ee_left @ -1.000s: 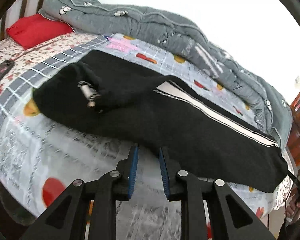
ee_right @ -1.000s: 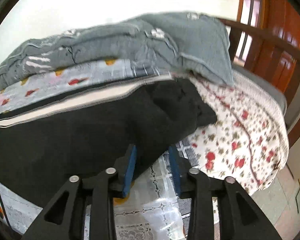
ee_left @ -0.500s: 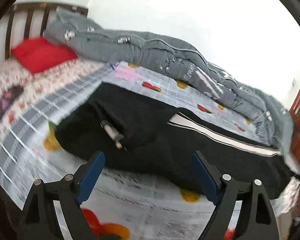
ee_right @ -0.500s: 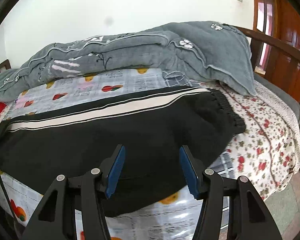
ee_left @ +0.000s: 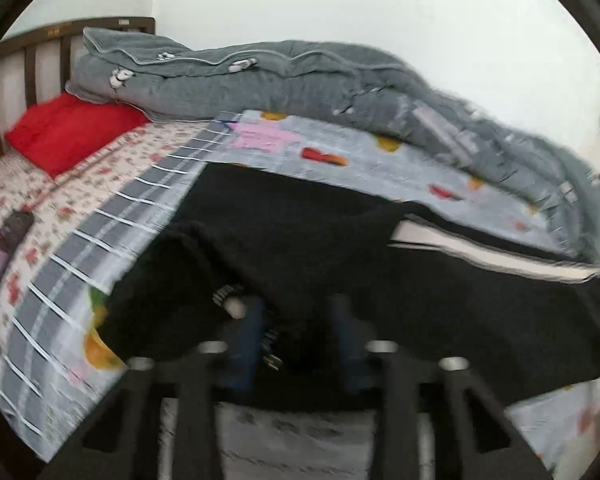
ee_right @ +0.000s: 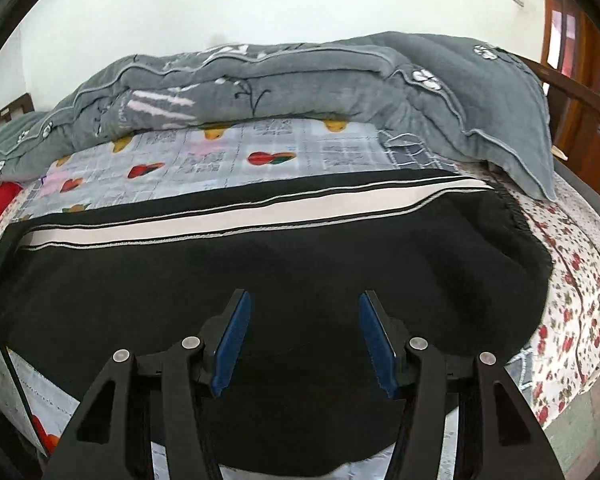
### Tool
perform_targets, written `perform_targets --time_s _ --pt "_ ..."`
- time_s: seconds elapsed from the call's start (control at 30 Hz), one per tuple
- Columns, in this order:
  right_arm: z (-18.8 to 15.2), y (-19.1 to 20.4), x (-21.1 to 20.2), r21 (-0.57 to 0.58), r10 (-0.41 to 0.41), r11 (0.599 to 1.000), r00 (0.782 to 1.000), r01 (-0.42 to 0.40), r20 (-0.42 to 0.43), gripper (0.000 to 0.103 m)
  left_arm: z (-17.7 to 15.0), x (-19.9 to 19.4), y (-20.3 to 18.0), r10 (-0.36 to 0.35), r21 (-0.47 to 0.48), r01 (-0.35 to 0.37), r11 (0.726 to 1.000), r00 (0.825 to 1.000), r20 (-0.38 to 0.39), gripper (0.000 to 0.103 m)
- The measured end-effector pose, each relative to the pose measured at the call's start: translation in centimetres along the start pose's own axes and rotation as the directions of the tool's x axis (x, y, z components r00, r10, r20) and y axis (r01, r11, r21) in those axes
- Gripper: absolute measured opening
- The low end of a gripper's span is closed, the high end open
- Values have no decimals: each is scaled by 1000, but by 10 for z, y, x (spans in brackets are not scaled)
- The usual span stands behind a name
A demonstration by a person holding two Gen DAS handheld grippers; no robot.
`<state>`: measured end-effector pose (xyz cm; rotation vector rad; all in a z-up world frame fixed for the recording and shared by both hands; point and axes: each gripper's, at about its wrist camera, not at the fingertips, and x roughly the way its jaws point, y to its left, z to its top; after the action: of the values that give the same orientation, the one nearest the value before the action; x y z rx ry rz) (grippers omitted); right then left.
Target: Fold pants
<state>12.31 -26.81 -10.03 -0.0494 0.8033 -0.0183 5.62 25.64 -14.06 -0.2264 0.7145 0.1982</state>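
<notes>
Left gripper (ee_left: 296, 344) has just been closing: I read its jaws as narrow, with dark waist fabric of the pants (ee_left: 380, 280) between the pads, though blur hides whether the pads are pressing on it. Right gripper (ee_right: 306, 340) stands about half open over the near edge of the cuff end, pads clear of the cloth and holding nothing.

Location: the pants lie lengthwise across the printed sheet (ee_right: 220, 156) on the bed, already doubled leg on leg, white side stripe (ee_right: 240, 220) uppermost along the far edge. Waist end sits toward the red pillow (ee_left: 68, 132); a drawstring tip (ee_left: 232, 300) lies just beside the left pads. A grey quilt (ee_right: 300, 84) is bunched along the far side, apart from the pants.

Handling, as I judge it:
1. Fabric looks thick, soft and knitted; expect it to sag and drape, not hold shape.
2. Weight is moderate; a one-point lift will drag the rest.
3. Surface is not slippery; a pinch through both layers should hold.
4. Take hold at the ribbed waistband with the left and at the cuff hem (ee_right: 512, 216) with the right, both layers together.
5. Keep the drawstring out of the pinch.
</notes>
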Motion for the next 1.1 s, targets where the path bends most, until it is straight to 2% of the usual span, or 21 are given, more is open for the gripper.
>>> perform_targets --time_s 0.07,0.3,0.4,0.53,0.63,0.77,0.83,0.87,0.93,0.97,1.0,1.07,1.1 --pt "3 5 7 -8 -4 1000 1000 4 -11 55 7 5 4 -21 -16 21 1000 1000 1 12" --pt "18 16 31 -14 1 1000 999 -1 -34 55 54 26 15 -4 -54 7 999 998 59 10" --pt "27 20 39 -17 -3 1000 999 2 -35 55 79 42 19 31 -72 -26 997 997 74 11" --pt "37 25 53 -19 -7 1000 999 6 -47 55 108 72 31 44 -116 -37 993 997 60 11" --pt "41 29 62 -27 -18 999 998 16 -56 55 124 93 35 51 -112 -47 993 998 38 11" --pt "48 33 71 -30 -23 999 998 21 -62 55 125 106 42 47 -139 -50 989 999 -21 13" --pt "51 36 73 -33 -26 999 998 24 -61 55 121 108 49 14 -172 -25 985 998 -63 15" --pt "52 37 74 -36 -24 999 998 21 -61 55 116 107 50 -11 -176 -1 984 997 -70 19" --pt "55 41 77 -45 -20 999 998 18 -64 55 111 103 50 -49 -162 38 986 997 -66 42" --pt "57 43 79 -50 -21 999 998 18 -63 55 109 99 49 -55 -161 46 986 997 -54 76" --pt "58 45 80 -54 -20 998 998 16 -62 55 107 91 49 -40 -160 38 986 999 -12 88" --pt "62 50 84 -63 -13 998 998 9 -64 55 105 78 44 -15 -124 23 992 998 59 87" --pt "63 53 86 -65 -10 998 998 6 -65 55 105 76 42 -12 -106 19 994 998 68 87"
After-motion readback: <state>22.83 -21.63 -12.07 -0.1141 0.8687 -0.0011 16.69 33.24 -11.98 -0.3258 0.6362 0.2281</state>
